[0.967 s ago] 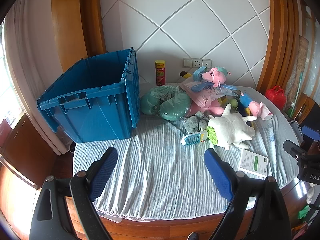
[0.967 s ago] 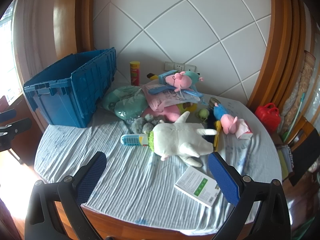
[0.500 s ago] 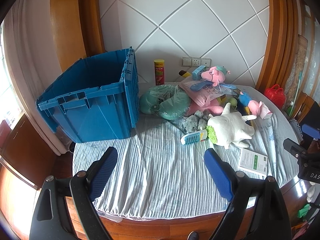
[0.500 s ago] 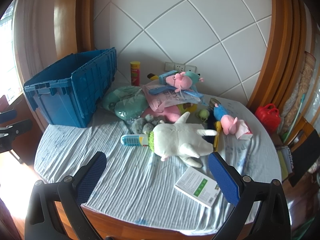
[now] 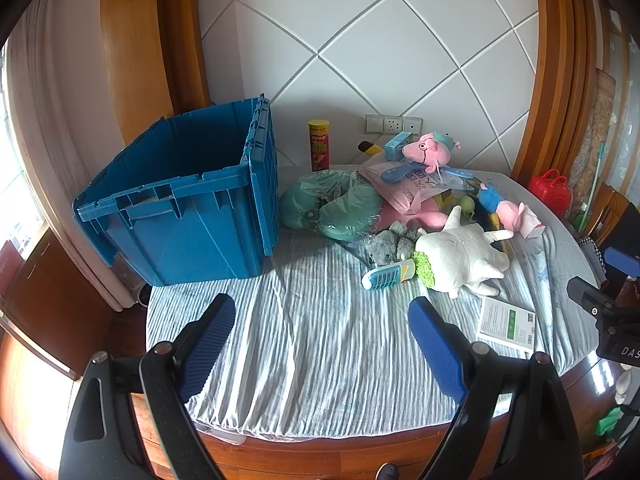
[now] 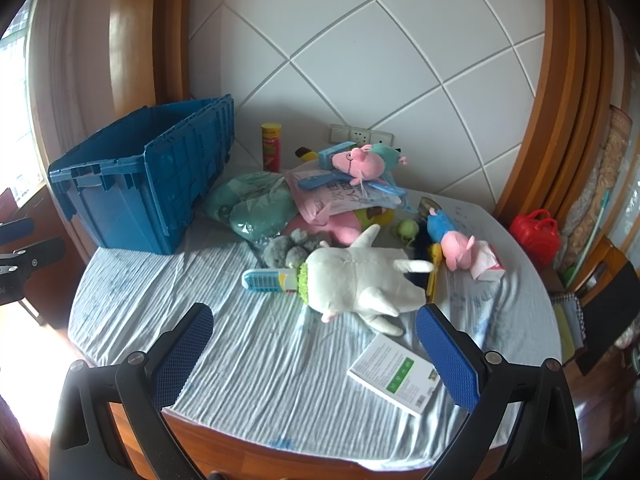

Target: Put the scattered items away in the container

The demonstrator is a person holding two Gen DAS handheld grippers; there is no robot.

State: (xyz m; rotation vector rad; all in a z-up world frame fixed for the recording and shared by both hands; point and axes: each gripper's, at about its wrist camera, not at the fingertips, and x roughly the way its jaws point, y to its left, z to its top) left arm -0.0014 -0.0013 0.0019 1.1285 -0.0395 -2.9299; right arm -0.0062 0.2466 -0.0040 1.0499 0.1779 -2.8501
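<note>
A blue crate [image 5: 192, 208] [image 6: 148, 184] stands open on the left of a round table with a striped cloth [image 5: 312, 344]. A heap of toys lies to its right: a white plush [image 5: 460, 260] [image 6: 356, 276], a blue toy phone [image 5: 388, 276] [image 6: 266, 280], a grey plush [image 5: 390, 244], a green bagged cushion [image 5: 332, 208] [image 6: 256, 208], pink pig plushes [image 5: 430, 150] [image 6: 362, 162] and a white booklet [image 5: 506, 324] [image 6: 394, 374]. My left gripper [image 5: 322, 336] hangs open over the near cloth. My right gripper [image 6: 314, 348] is open too, near the white plush and booklet.
A yellow snack can [image 5: 319, 144] stands by the wall sockets [image 5: 392, 124]. A red toy bag [image 5: 550, 192] [image 6: 536, 236] sits off the table's right side. Wooden door frames flank the tiled wall. A dark chair [image 6: 608, 320] stands at the right.
Both views are almost the same as one second ago; the left gripper's view has drifted only slightly.
</note>
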